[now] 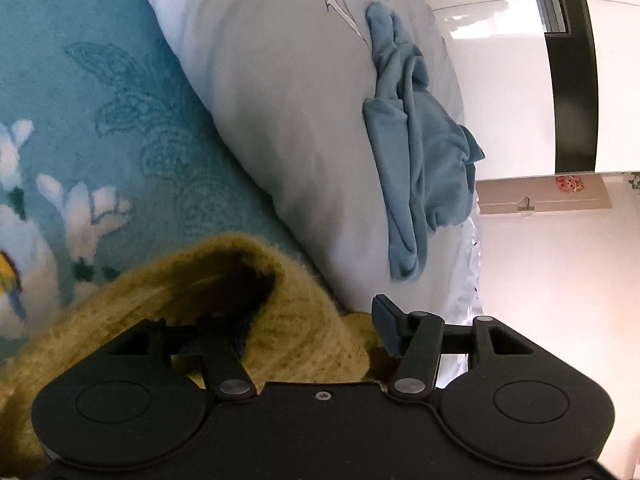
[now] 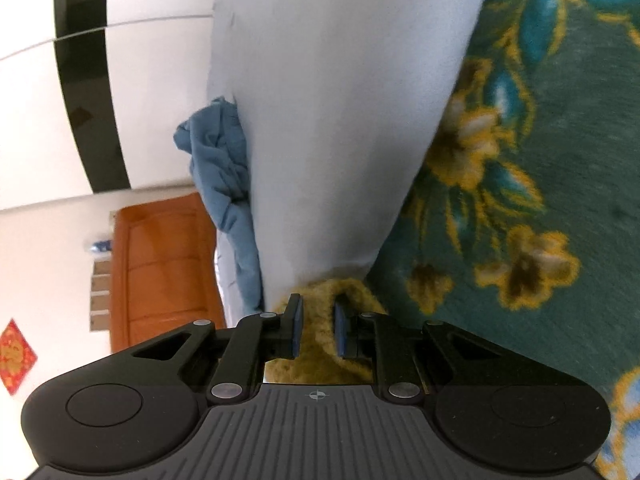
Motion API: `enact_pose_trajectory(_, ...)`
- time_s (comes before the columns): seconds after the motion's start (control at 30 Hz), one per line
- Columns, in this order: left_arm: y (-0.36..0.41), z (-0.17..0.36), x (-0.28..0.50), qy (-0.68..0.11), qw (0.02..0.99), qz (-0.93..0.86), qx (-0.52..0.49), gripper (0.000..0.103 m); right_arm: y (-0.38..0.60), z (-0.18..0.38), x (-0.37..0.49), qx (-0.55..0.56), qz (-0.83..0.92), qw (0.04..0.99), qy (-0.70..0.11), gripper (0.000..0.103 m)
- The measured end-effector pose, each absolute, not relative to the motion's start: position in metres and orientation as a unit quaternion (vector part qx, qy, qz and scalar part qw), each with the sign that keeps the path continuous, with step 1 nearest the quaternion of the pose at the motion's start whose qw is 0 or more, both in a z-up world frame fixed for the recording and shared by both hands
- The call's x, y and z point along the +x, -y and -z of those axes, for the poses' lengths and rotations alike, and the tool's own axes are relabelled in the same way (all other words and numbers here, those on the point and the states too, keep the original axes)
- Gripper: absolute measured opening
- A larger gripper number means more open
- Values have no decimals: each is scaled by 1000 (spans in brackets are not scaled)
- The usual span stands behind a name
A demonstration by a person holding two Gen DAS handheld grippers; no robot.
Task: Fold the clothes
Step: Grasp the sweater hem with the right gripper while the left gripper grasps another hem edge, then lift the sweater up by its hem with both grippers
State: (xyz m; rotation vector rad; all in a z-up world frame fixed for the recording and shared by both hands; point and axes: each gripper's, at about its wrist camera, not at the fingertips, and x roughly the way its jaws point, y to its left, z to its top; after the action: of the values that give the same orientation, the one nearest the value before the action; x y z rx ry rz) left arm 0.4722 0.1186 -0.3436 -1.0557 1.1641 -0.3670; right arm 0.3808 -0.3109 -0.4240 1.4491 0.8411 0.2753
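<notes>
the left gripper (image 1: 308,332) is clamped on the yellow knit garment (image 1: 160,308); the right gripper (image 2: 317,330) pinches its fuzzy edge beside the pale pillow (image 2: 340,120) on the floral blanket (image 2: 560,160).

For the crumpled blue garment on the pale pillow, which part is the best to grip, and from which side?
Probably the long narrow end of the blue garment, the end nearest the left gripper. It lies flat on the pillow, apart from the bunched middle, so jaws coming from this near side could likely pinch one layer.
</notes>
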Motion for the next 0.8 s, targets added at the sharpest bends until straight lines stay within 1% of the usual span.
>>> enact_pose_trajectory(0.1,-115,341,476,-509,699,163,-475,54,306,420,386,629,-116,667,-382,16)
enact_pose_trajectory(0.13,-114,340,477,-504,703,163,-475,50,305,416,386,622,-112,673,-384,16)
enact_pose_trajectory(0.17,-113,337,477,-501,709,164,-469,39,305,411,385,612,-109,682,-385,16)
enact_pose_trajectory(0.2,-113,334,476,-498,716,166,-460,33,305,404,382,600,-108,693,-385,15)
enact_pose_trajectory(0.23,-112,330,475,-496,723,167,-451,25,303,398,380,589,-110,703,-383,12)
enact_pose_trajectory(0.27,-112,326,473,-492,729,169,-445,19,303,391,376,578,-111,713,-381,10)
enact_pose_trajectory(0.37,-114,316,466,-479,742,174,-435,12,296,365,372,540,-109,743,-379,9)
enact_pose_trajectory(0.47,-119,307,459,-468,747,176,-437,8,287,338,372,516,-110,764,-371,8)
enact_pose_trajectory(0.57,-126,294,450,-454,748,178,-450,8,281,314,360,506,-111,779,-354,8)
enact_pose_trajectory(0.8,-146,237,423,-405,749,211,-480,8,274,251,308,500,-125,808,-285,8)
